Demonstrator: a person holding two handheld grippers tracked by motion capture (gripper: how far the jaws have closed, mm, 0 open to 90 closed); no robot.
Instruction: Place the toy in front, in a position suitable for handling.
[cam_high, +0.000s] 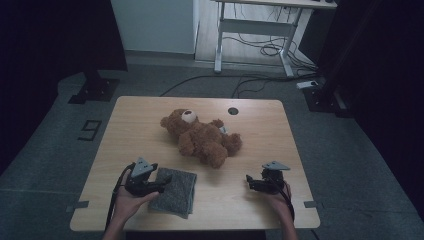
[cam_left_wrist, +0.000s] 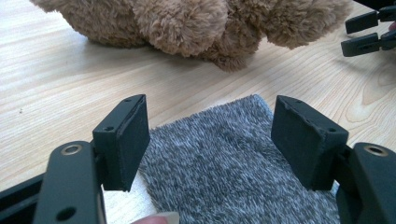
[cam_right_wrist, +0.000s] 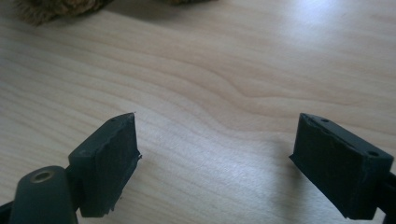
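Observation:
A brown teddy bear (cam_high: 200, 136) lies on its back in the middle of the wooden table (cam_high: 125, 130). Near the front edge, left of centre, a folded grey fuzzy cloth (cam_high: 175, 191) lies flat. My left gripper (cam_high: 165, 180) is at the cloth's left side, pointing right. Its jaws are open in the left gripper view (cam_left_wrist: 210, 100), with the cloth (cam_left_wrist: 233, 158) lying under and between them and the bear (cam_left_wrist: 187, 23) beyond. My right gripper (cam_high: 248, 181) is at the front right, pointing left. It stands open (cam_right_wrist: 217, 119) over bare wood.
A round cable hole (cam_high: 233, 111) sits near the table's far edge. Beyond the table are a white desk frame (cam_high: 255, 27), loose cables on the floor (cam_high: 260, 50) and black stand bases (cam_high: 95, 90) at both sides. The right gripper's jaws (cam_left_wrist: 369, 32) appear in the left gripper view.

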